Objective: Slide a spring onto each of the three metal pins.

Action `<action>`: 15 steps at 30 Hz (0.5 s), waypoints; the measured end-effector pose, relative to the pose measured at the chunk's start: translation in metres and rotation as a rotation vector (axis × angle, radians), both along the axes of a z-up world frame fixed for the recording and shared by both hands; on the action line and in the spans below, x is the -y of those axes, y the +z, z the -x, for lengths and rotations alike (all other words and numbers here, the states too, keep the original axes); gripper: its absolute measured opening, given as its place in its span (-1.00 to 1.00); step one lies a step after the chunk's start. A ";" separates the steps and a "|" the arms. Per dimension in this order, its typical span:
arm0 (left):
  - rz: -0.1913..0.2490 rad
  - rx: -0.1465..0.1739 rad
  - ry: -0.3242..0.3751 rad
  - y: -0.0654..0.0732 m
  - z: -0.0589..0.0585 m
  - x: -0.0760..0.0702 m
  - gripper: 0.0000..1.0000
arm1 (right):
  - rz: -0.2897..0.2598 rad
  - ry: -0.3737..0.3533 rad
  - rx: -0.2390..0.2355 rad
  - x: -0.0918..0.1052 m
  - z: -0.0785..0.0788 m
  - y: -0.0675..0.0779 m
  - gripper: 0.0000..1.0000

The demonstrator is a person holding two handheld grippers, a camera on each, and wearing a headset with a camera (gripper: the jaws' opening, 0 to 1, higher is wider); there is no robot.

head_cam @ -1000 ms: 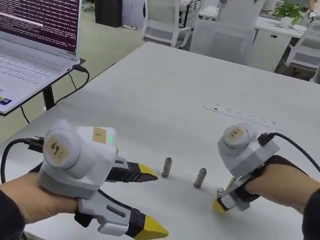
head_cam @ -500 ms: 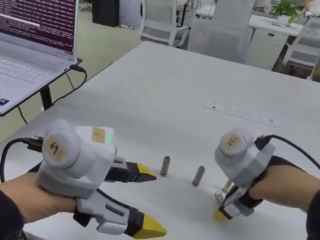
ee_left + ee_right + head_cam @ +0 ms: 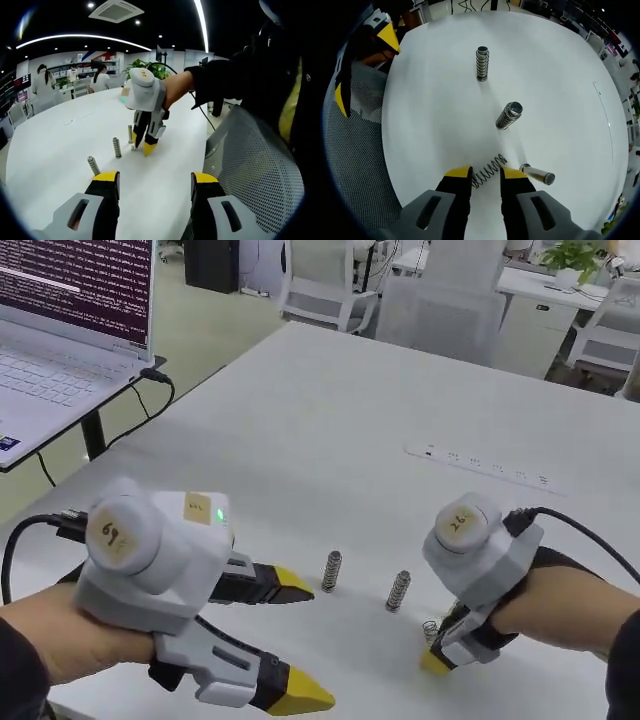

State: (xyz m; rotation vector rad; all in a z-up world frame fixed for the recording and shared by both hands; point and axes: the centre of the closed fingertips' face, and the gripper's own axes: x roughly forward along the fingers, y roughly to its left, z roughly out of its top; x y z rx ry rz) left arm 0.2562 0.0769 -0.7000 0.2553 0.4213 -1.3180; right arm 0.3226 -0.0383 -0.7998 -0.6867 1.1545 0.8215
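Two upright metal pins wear springs: one (image 3: 331,571) (image 3: 481,63) and another (image 3: 398,590) (image 3: 508,115). A third pin (image 3: 537,174) is bare and stands just right of my right gripper's jaws. My right gripper (image 3: 435,655) (image 3: 486,174) points down at the table, shut on a loose spring (image 3: 489,170) (image 3: 430,628) that lies slanted between its yellow tips, its free end beside the bare pin. My left gripper (image 3: 298,642) (image 3: 154,177) hovers open at the near left, holding nothing, with the pins ahead of it.
A laptop (image 3: 60,350) sits on a stand at the far left. A white power strip (image 3: 480,467) lies on the white table (image 3: 300,430) beyond the pins. Office chairs and desks stand behind the table.
My right gripper has drifted slightly left and lower, and the spring in it has tipped from upright to slanted. The left gripper has stayed put.
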 end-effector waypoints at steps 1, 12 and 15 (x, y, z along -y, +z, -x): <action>0.000 0.001 0.000 0.000 0.000 0.000 0.05 | 0.010 0.011 0.007 0.001 -0.001 0.000 -0.67; -0.001 -0.003 0.003 -0.001 -0.002 -0.001 0.03 | 0.028 0.085 0.020 0.001 -0.001 0.001 -0.69; -0.001 -0.003 0.003 -0.001 -0.002 -0.001 0.02 | 0.015 0.051 0.007 0.003 0.001 0.001 -0.58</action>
